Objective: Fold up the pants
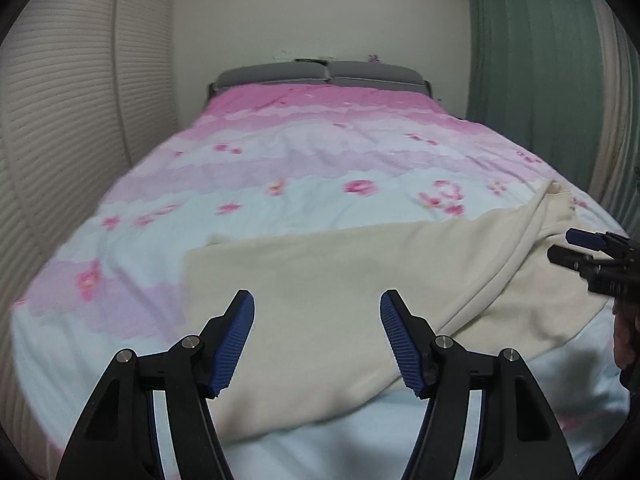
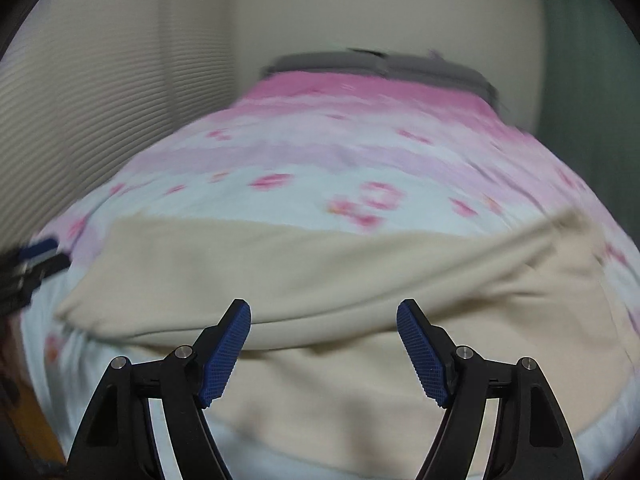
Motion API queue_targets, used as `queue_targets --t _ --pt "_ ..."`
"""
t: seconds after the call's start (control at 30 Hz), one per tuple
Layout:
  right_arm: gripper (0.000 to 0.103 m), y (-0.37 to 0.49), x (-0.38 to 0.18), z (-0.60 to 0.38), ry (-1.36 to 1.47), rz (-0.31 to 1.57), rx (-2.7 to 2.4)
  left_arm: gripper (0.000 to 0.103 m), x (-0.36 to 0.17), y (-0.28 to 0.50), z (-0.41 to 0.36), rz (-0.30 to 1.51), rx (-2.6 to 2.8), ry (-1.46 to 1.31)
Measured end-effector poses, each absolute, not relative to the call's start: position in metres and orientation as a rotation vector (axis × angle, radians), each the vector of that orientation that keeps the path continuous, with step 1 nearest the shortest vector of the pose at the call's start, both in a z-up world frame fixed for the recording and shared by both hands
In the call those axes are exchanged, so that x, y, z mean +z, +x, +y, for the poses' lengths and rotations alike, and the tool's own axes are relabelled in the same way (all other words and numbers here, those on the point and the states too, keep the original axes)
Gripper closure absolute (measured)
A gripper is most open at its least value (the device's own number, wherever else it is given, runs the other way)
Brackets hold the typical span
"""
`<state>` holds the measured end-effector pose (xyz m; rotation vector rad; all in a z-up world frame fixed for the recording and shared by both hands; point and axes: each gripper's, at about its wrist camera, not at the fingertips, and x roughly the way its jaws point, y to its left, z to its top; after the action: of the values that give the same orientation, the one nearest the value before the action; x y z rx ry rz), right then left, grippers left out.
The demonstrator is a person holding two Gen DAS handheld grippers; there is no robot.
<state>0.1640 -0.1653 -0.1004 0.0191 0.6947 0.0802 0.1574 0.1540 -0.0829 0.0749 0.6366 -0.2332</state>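
Observation:
Cream pants [image 1: 352,280] lie folded over on the flowered bedspread, one layer lapped on another with a long fold edge running to the right. My left gripper [image 1: 317,308] hovers above them, open, with only cloth seen below the gap between its blue pads. The right gripper [image 1: 560,246] shows at the right edge of the left wrist view, off the cloth. In the blurred right wrist view the pants [image 2: 320,280] spread across the middle and my right gripper [image 2: 324,314] is open over the fold edge, holding nothing. The left gripper [image 2: 44,254] pokes in at the left.
The bed [image 1: 312,148] carries a pink, white and pale blue flowered cover with a grey headboard [image 1: 320,74] at the far end. A ribbed white wall or closet door [image 1: 80,120] runs along the left, a green curtain [image 1: 532,80] hangs at the right.

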Motion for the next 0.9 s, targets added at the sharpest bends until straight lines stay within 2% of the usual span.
queue_targets --t 0.3,0.57,0.9 --pt "0.027 0.211 -0.089 -0.320 0.151 0.730 -0.134 0.038 -0.098 0.218 -0.001 0.694 -0.453 0.076" --pt "0.027 0.276 -0.104 -0.434 0.293 0.847 -0.193 0.038 -0.124 0.268 -0.125 0.772 -0.603 0.122" --pt "0.027 0.334 -0.093 -0.574 0.399 0.877 -0.318 0.038 -0.100 0.334 -0.276 0.747 -0.788 0.164"
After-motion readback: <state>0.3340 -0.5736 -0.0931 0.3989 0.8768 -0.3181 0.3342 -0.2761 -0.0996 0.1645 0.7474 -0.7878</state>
